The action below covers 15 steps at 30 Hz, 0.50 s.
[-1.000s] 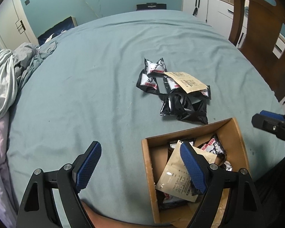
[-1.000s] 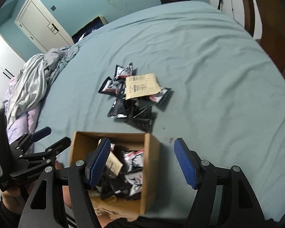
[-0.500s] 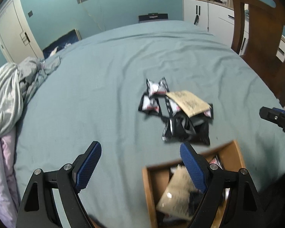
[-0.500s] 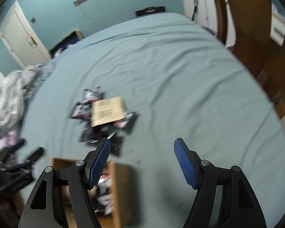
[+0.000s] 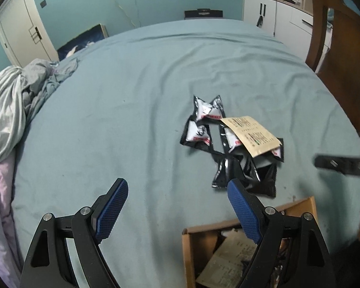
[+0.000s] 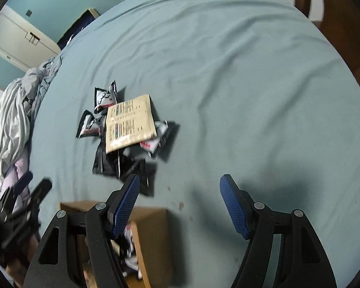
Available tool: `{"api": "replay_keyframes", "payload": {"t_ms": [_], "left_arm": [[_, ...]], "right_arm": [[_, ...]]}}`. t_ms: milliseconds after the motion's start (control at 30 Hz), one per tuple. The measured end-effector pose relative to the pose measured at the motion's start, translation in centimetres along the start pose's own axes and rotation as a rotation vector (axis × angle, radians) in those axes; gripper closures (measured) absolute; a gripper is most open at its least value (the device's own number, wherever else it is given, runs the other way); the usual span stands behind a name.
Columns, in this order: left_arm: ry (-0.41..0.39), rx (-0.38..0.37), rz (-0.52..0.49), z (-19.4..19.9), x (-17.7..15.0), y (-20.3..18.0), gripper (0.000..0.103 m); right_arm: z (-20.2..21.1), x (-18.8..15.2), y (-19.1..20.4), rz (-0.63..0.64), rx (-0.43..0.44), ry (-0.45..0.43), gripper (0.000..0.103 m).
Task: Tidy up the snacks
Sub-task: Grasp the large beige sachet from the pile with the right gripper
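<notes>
Teal walls (image 5: 79, 4) close off the far side of the room, with a white door (image 5: 19, 36) at the left and a white cabinet (image 5: 276, 16) at the right. On the left edge of the bed lies a heap of crumpled grey bedding (image 5: 14, 105); the rest is a broad blue-green sheet (image 5: 122, 110), lightly wrinkled.

My left gripper (image 5: 177, 206) hangs over bare sheet with its jaws spread wide and nothing between the blue pads. Just to its right, at the bottom of my left camera's view, sits the cardboard box (image 5: 188, 252), open at the top, with a beige packet and dark wrappers inside; my right-hand finger partly covers it.

Beyond the box, near the middle of the sheet, lies the pile of snacks (image 5: 230, 148): black packets with white and red labels, some overlapping, and a flat beige packet (image 5: 252, 134) resting on top of them. The nearest black packets lie just beyond the box's far wall, apart from it.

My right gripper (image 6: 180, 201) is about half open and empty, poised over the sheet just right of the box's corner, the pile ahead and to its left. A brown wooden chair (image 5: 336, 36) stands at the far right.
</notes>
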<state>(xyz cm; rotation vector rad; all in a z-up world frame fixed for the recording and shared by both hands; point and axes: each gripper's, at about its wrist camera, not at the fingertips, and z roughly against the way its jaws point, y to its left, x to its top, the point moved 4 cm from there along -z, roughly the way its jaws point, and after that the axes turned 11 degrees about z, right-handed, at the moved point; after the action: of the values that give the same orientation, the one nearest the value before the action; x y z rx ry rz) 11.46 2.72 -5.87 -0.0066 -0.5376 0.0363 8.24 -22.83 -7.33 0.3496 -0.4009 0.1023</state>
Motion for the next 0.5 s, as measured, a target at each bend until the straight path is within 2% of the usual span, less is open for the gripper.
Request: {"api": "replay_keyframes", "payload": {"t_ms": [100, 400, 500], "left_arm": [[0.023, -0.018, -0.010, -0.1, -0.4, -0.2, 0.017], [0.054, -0.027, -0.024, -0.4, -0.7, -0.4, 0.017], [0.065, -0.024, -0.009, -0.9, -0.6, 0.0, 0.017]], "right_arm": [[-1.7, 2.1, 0.9, 0.040, 0.002, 0.006, 0.034], [-6.1, 7.1, 3.1, 0.178, 0.100, -0.019, 0.034], [-9.1, 8.4, 4.0, 0.242, 0.083, 0.030, 0.034]]}}
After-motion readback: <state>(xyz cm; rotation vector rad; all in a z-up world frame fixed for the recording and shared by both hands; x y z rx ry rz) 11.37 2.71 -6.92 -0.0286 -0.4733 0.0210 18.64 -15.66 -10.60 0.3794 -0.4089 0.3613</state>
